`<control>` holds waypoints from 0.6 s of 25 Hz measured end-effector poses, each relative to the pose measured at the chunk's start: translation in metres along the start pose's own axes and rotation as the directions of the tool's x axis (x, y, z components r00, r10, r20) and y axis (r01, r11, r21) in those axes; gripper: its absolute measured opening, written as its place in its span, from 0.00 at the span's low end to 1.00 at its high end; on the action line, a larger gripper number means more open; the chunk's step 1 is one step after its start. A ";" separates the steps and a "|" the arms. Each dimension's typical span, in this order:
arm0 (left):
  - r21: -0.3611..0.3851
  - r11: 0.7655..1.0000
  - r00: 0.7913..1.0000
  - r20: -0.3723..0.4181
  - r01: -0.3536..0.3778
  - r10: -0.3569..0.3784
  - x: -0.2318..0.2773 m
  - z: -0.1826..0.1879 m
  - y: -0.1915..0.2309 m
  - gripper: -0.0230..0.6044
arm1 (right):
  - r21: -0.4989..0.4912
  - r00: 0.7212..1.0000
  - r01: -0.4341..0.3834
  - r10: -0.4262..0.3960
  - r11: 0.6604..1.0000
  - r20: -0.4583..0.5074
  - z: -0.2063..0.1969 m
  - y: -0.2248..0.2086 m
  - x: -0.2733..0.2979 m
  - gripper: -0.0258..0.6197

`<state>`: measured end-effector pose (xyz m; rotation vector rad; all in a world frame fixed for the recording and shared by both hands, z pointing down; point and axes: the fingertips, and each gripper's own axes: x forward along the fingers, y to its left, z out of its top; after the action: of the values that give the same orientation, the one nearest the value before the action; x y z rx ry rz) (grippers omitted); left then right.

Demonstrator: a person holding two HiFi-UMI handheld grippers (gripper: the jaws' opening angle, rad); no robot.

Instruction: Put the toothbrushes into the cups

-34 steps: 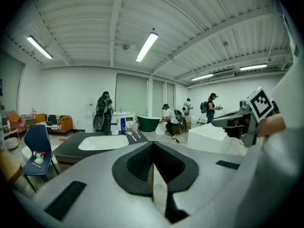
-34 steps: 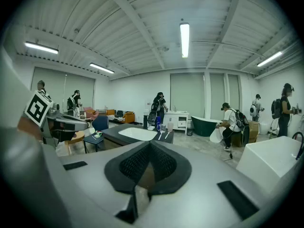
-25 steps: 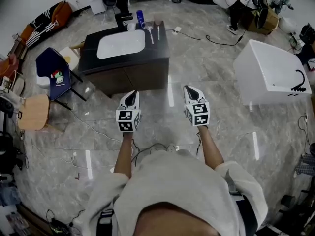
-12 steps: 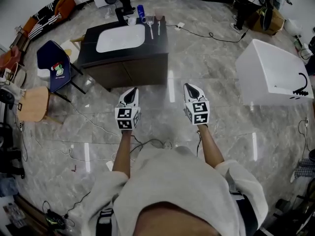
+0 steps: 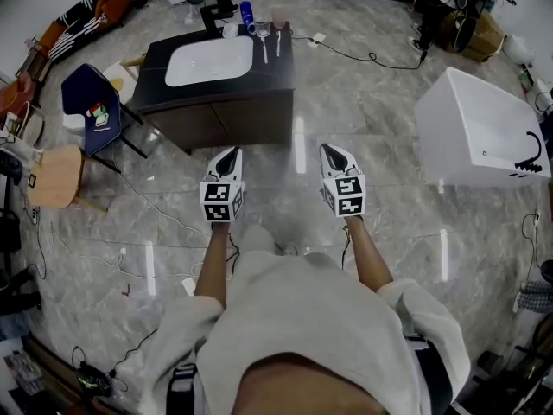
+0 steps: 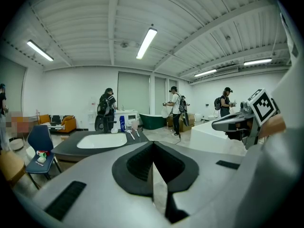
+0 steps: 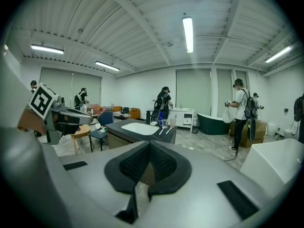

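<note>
Marble floor [image 5: 380, 223] fills the head view. The left tool [image 5: 229, 154] and right tool [image 5: 332, 151] hang side by side, well apart from the far counter [image 5: 272, 80], where toothbrushes [image 5: 264, 53] lie near cups [image 5: 278, 17]. Left gripper view: jaws together, holding nothing. Right gripper view: jaws together, also empty.
</note>
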<state>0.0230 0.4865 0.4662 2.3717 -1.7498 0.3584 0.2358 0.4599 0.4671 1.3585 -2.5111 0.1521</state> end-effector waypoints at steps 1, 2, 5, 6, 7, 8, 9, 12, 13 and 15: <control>0.000 1.000 1.000 -0.001 0.000 0.000 0.003 0.000 0.001 0.08 | -0.001 1.000 0.000 0.000 1.000 -0.001 0.000 -0.001 0.004 0.06; -0.001 1.000 1.000 -0.003 0.001 -0.001 0.006 0.000 0.003 0.08 | -0.001 1.000 0.001 -0.001 1.000 -0.003 0.000 -0.003 0.007 0.06; -0.003 1.000 1.000 -0.009 0.005 -0.005 0.016 -0.002 0.008 0.08 | 0.001 1.000 0.001 -0.001 1.000 -0.009 -0.001 -0.006 0.018 0.06; -0.003 1.000 1.000 -0.012 0.006 -0.006 0.020 -0.002 0.010 0.08 | 0.002 1.000 0.003 -0.003 1.000 -0.011 -0.001 -0.008 0.023 0.06; -0.004 1.000 1.000 -0.015 0.008 -0.008 0.025 -0.003 0.013 0.08 | 0.003 1.000 0.004 -0.004 1.000 -0.012 -0.001 -0.010 0.028 0.06; -0.006 1.000 1.000 -0.016 0.010 -0.010 0.031 -0.003 0.016 0.08 | 0.002 1.000 0.008 -0.008 1.000 -0.013 0.000 -0.012 0.034 0.06; -0.008 1.000 1.000 -0.016 0.012 -0.013 0.036 -0.004 0.019 0.08 | -0.001 1.000 0.012 -0.012 1.000 -0.013 0.000 -0.014 0.040 0.06; -0.017 1.000 1.000 -0.017 0.018 -0.018 0.054 -0.005 0.033 0.08 | -0.007 1.000 0.020 -0.020 1.000 -0.015 0.002 -0.018 0.060 0.06; -0.020 1.000 1.000 -0.016 0.020 -0.021 0.062 -0.004 0.039 0.08 | -0.010 1.000 0.022 -0.022 1.000 -0.015 0.004 -0.019 0.068 0.06; -0.023 0.999 0.999 -0.013 0.029 -0.029 0.080 0.000 0.051 0.08 | -0.011 0.999 0.029 -0.029 1.000 -0.017 0.008 -0.023 0.086 0.06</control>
<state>-0.0036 0.3986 0.4898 2.3711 -1.7031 0.3475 0.2088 0.3757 0.4836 1.3824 -2.4734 0.1437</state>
